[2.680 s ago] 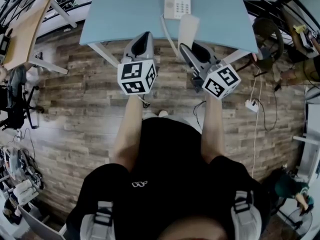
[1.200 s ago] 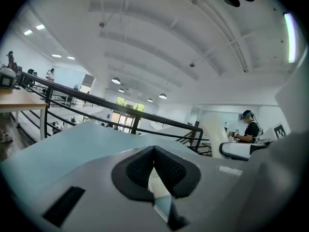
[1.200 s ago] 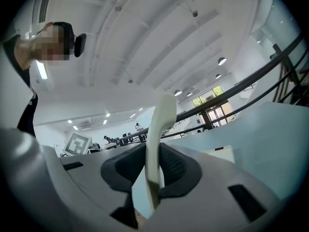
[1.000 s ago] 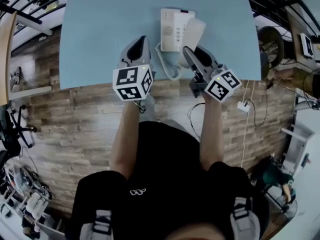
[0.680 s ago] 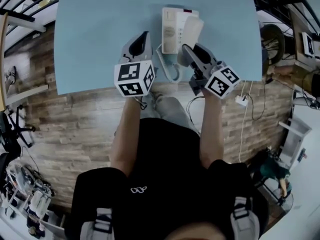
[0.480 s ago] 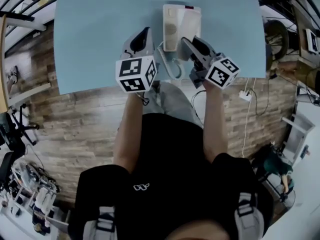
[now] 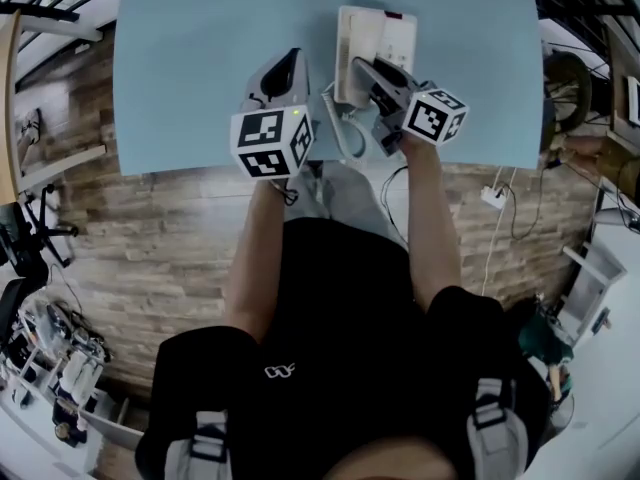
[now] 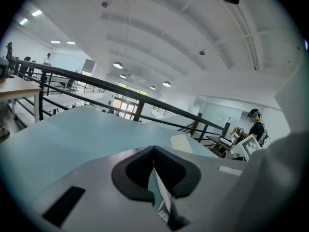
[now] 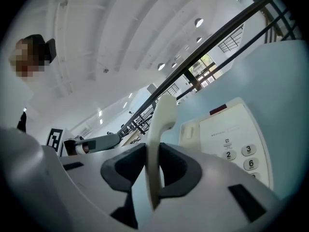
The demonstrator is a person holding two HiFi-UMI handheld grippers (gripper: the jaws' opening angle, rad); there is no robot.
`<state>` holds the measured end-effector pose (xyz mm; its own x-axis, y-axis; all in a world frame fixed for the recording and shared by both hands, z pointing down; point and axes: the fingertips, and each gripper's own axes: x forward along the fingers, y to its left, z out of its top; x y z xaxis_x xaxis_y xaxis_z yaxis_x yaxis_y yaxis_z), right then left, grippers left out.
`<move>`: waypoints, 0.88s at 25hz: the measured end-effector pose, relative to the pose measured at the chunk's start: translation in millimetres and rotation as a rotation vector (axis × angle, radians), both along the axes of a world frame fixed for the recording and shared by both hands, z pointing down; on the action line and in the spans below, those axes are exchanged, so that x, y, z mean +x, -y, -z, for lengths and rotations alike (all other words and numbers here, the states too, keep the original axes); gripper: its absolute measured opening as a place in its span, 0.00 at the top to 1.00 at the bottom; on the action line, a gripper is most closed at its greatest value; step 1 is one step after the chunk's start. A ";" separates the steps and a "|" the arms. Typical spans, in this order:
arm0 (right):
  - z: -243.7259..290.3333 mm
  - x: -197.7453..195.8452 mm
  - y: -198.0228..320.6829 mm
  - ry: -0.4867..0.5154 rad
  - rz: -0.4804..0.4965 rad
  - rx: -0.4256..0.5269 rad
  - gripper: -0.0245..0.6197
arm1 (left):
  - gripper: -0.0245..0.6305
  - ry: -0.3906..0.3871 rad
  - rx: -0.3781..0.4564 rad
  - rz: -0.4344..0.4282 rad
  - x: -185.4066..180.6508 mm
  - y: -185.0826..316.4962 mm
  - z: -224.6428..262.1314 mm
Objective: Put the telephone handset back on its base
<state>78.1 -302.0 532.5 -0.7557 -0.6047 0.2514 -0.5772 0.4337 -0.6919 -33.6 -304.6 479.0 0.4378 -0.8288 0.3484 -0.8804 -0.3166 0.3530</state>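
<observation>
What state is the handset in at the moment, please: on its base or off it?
Off. The right gripper clamps the handset edge-up beside the keypad of the base, not laid flat in its cradle.

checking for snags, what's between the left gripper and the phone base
The phone cord loops on the blue table between the left gripper and the phone base; the head view shows it.

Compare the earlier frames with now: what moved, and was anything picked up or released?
The right gripper carried the handset forward from the table edge and down over the base, rolling as it went; whether it is seated cannot be told. The left gripper advanced alongside. Nothing was grabbed or released: right gripper still shut on the handset, left gripper shut and empty, base unmoved.
</observation>
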 end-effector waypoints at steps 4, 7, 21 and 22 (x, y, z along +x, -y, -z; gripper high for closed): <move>-1.6 -11.0 13.6 0.035 0.018 -0.019 0.84 | 0.96 0.007 -0.013 0.012 -3.5 0.8 -5.7; -8.1 -17.1 20.8 0.043 0.033 -0.061 0.84 | 0.96 0.009 -0.019 0.027 -7.9 2.7 -8.2; -18.8 -33.4 29.9 0.179 0.114 -0.182 0.83 | 0.96 0.005 -0.029 0.055 -12.6 7.7 -12.9; -20.3 -32.8 30.2 0.182 0.110 -0.196 0.83 | 0.96 0.004 -0.029 0.055 -12.4 8.0 -13.1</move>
